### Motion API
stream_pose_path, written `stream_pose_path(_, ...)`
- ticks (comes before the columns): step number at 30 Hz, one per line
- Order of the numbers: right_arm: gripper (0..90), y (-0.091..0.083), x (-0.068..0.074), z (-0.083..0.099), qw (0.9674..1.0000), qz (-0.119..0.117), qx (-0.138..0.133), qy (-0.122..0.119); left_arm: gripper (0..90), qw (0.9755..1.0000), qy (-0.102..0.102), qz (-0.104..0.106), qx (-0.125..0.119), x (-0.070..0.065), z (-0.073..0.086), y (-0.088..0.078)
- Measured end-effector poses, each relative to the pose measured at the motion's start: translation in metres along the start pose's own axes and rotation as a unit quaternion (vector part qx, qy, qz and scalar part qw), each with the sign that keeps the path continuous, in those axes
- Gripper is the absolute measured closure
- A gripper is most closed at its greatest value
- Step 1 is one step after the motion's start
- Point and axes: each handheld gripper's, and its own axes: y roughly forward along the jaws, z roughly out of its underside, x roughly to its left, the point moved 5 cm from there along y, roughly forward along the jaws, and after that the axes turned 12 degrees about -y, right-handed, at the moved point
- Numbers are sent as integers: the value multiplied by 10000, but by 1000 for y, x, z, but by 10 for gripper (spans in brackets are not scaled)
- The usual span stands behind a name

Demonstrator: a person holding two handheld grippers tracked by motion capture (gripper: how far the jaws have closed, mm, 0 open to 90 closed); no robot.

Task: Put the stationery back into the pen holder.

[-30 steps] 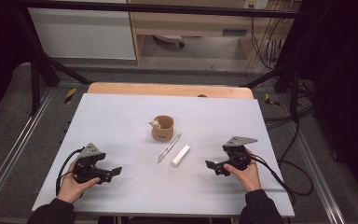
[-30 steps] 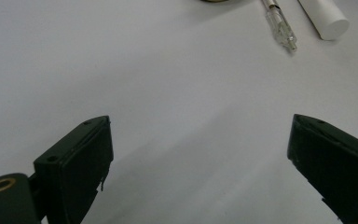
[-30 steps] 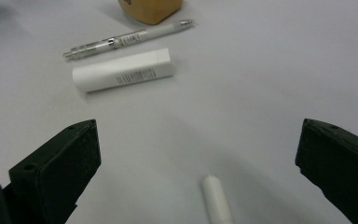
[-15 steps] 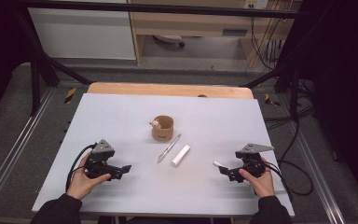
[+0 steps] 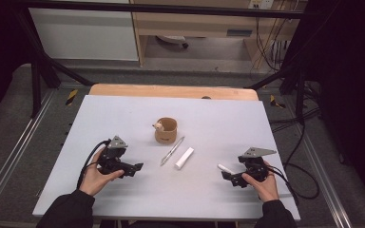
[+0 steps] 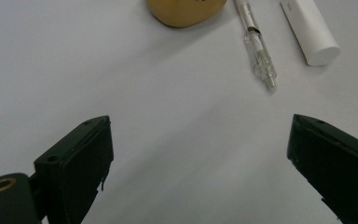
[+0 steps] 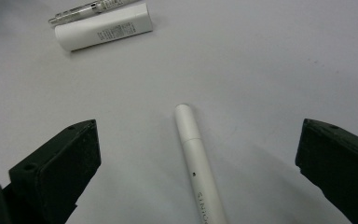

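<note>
Pale grey tabletop (image 5: 123,118) fills the high view, with a dark workshop floor around it. At its centre stands one small tan round cup (image 5: 166,130); at 5 o'clock of the cup lie one clear plastic pen (image 5: 172,150) and one short white plastic tube (image 5: 184,157), side by side. The left gripper (image 5: 134,168) rests at 8 o'clock of the cup, the right gripper (image 5: 225,175) at 4 o'clock, and just in front of the right one lies one slim white pen (image 5: 225,168). The right hand is clearly the nearer one to it.

From the left gripper view, the jaws stand wide and hold nothing; the cup, clear pen and tube lie far ahead at 12 to 1 o'clock.

From the right gripper view, the jaws stand wide and empty too. The slim white pen lies between them on the table, its long axis running from 6 toward 12 o'clock, so I judge that the jaws would close across it
</note>
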Motion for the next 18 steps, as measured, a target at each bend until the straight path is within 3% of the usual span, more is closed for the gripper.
stream_pose_path(18,7,0,0,1,9999,44,72,-78,135,9994,108,-82,307,-32,-40,26)
